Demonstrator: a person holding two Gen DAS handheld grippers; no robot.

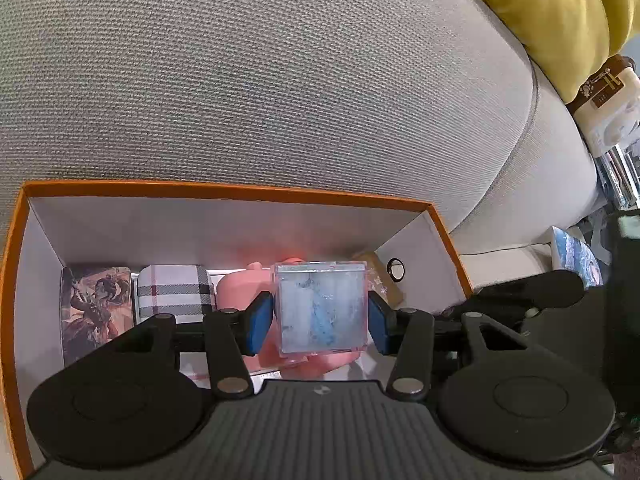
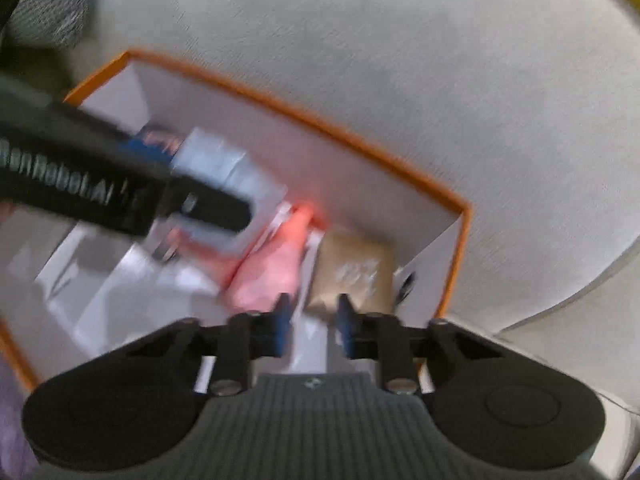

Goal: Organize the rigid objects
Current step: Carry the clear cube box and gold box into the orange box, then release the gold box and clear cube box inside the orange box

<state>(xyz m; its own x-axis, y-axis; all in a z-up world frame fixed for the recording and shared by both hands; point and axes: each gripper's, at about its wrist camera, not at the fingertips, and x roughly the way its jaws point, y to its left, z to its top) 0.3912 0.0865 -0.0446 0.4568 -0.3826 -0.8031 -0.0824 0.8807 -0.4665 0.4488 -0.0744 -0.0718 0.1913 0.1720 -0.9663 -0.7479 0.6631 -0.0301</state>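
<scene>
An orange-rimmed white box (image 1: 224, 190) sits on a grey sofa. My left gripper (image 1: 320, 322) is shut on a clear plastic cube (image 1: 322, 308) with pale blue and white contents, held over the box's middle. Under the cube lies a pink object (image 1: 236, 292). An illustrated box (image 1: 96, 308), a plaid box (image 1: 174, 292) and a tan box (image 1: 380, 276) line the bottom. In the blurred right wrist view, my right gripper (image 2: 314, 320) hangs over the box's right end above the pink object (image 2: 272, 272) and tan box (image 2: 352, 272). Its jaws stand a narrow gap apart with nothing between them.
The grey sofa cushion (image 1: 280, 80) rises behind the box, with a yellow pillow (image 1: 560, 12) at the upper right. Books and small items (image 1: 576, 256) crowd the right edge. The left gripper's black body (image 2: 100, 176) crosses the box's left half in the right wrist view.
</scene>
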